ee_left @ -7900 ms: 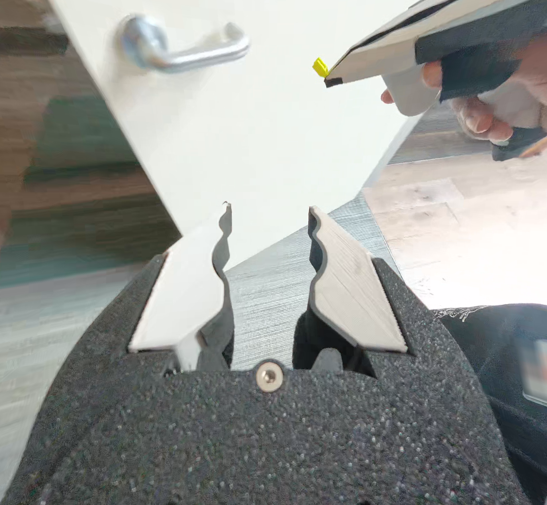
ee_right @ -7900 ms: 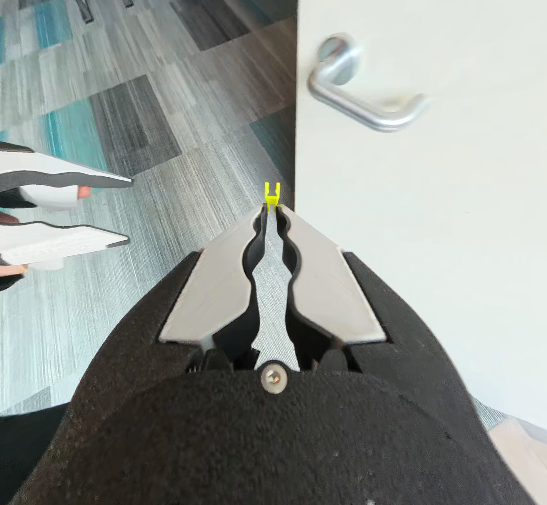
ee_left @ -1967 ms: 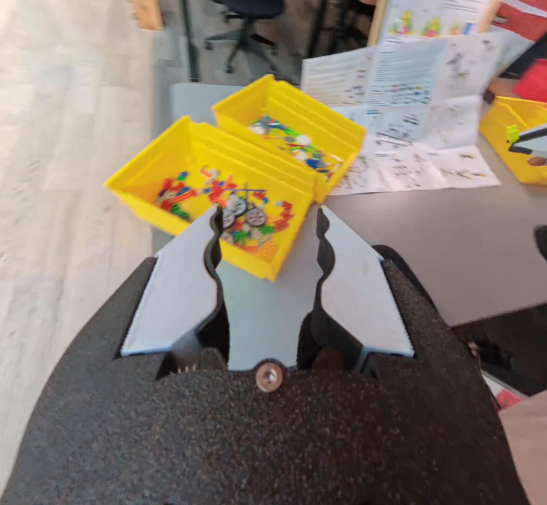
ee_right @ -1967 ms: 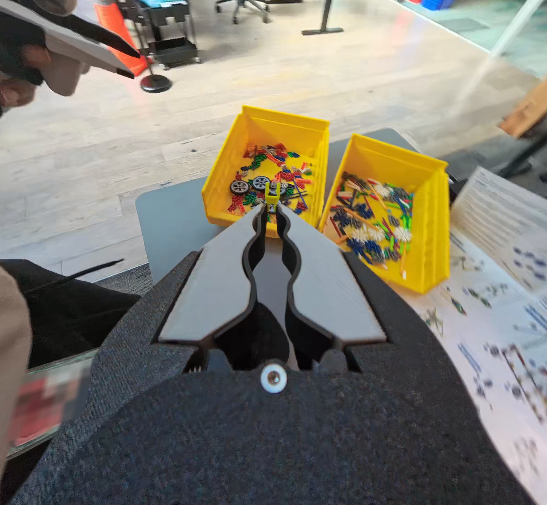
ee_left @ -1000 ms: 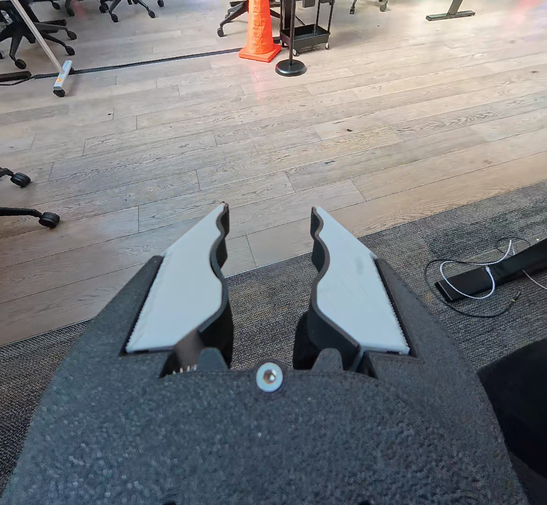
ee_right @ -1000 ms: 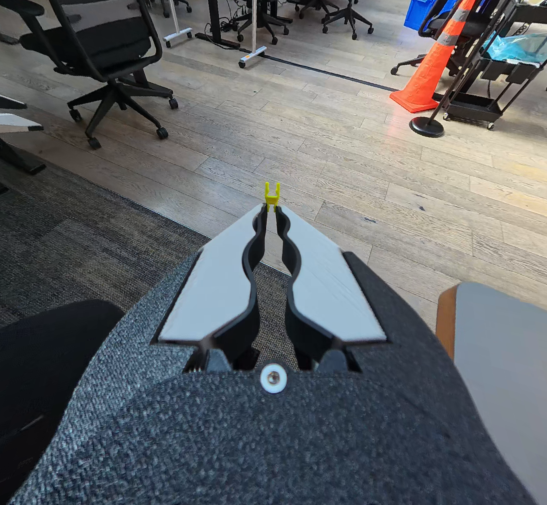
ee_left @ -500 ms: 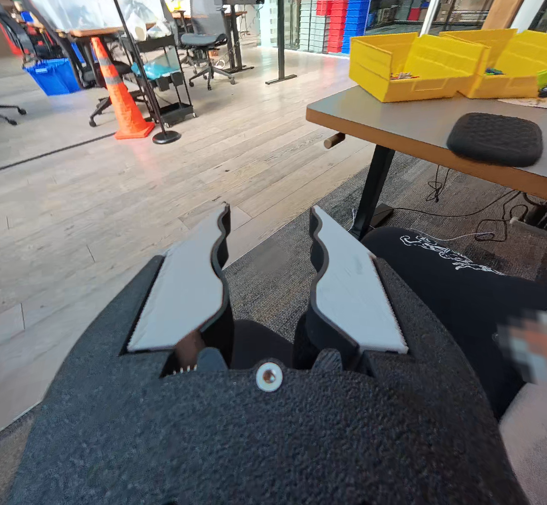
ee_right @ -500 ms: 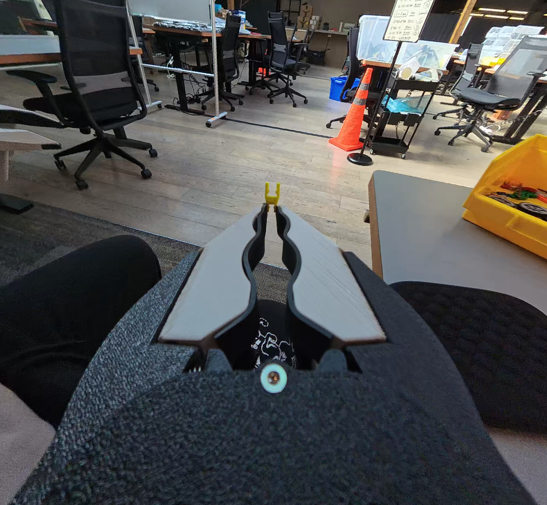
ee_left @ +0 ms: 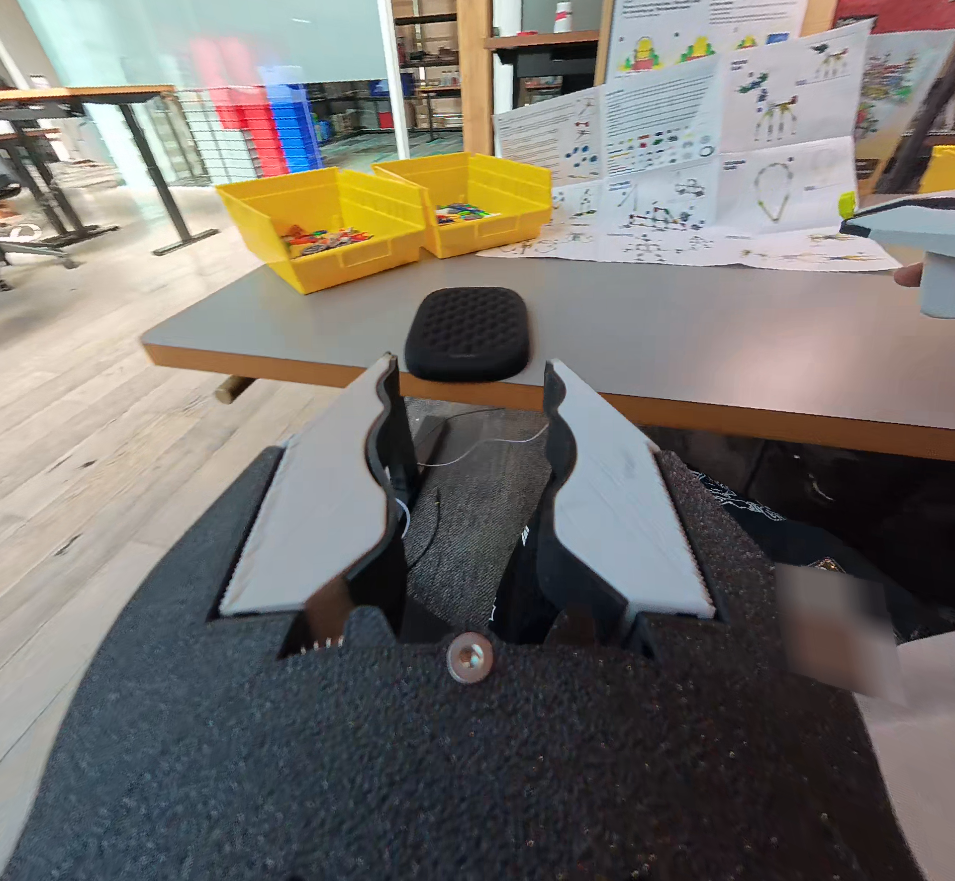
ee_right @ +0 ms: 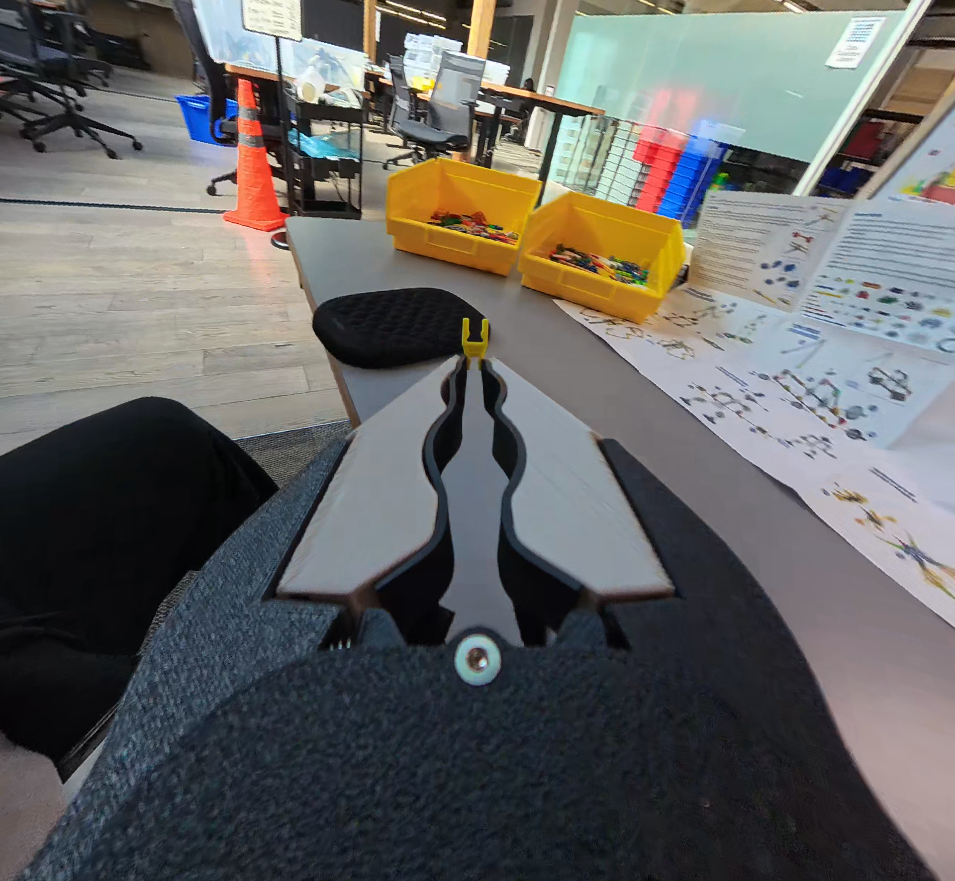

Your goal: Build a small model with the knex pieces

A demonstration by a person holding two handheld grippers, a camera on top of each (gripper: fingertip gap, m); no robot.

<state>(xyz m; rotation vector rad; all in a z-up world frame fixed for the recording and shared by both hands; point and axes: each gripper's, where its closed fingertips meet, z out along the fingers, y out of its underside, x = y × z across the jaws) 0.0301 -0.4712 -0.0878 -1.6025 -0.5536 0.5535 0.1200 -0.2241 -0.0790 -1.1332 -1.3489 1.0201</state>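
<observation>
My right gripper (ee_right: pixel 473 363) is shut on a small yellow clip piece (ee_right: pixel 474 338), held over the near corner of the grey table (ee_right: pixel 646 443), just this side of a black padded rest (ee_right: pixel 395 325). That gripper also shows at the right edge of the left wrist view (ee_left: pixel 852 226), with the yellow piece (ee_left: pixel 846 205) at its tip. My left gripper (ee_left: pixel 469 365) is open and empty, below and in front of the table's front edge (ee_left: pixel 723 417), pointing at the black rest (ee_left: pixel 467 333). Two yellow bins (ee_right: pixel 460 215) (ee_right: pixel 594 249) of small coloured parts stand at the table's far end.
Printed instruction sheets (ee_right: pixel 775 391) lie on the table and stand propped behind it (ee_left: pixel 723 107). An orange cone (ee_right: pixel 253 164), office chairs (ee_right: pixel 439 122) and desks stand on the wood floor. A person's dark-clad leg (ee_right: pixel 103 494) is at lower left. Cables (ee_left: pixel 465 443) lie under the table. Left tips to right tips: about 25 centimeters.
Both views have swung from the open floor round to the table with the bins and the black rest. The right gripper stays shut on the yellow piece; the left stays open.
</observation>
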